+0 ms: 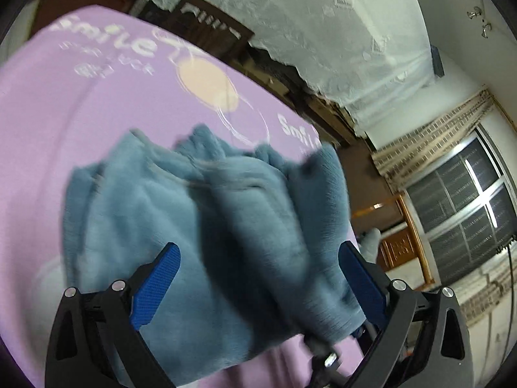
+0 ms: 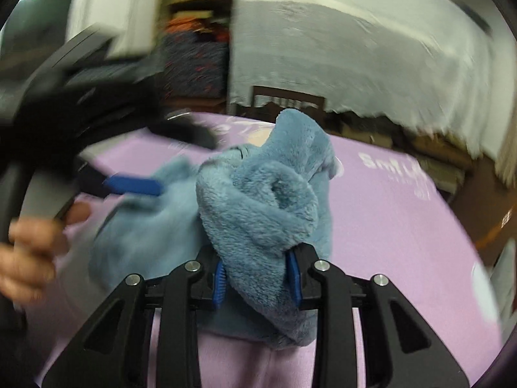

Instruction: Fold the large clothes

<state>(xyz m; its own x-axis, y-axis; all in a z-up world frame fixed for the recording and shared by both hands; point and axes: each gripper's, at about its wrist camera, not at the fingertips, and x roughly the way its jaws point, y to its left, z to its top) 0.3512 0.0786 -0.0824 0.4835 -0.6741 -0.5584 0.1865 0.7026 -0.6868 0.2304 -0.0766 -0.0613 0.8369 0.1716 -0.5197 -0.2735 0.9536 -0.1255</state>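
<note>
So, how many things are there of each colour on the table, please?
Blue: 1, the fleece garment
Purple: 1, the printed cloth covering the table
Total: 2

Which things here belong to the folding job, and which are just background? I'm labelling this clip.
Job:
- blue fleece
- right gripper, shut on the fleece
- left gripper, open over the fleece
- purple mat under the fleece

Background:
- white cloth
- window
- curtain
- wooden frame
</note>
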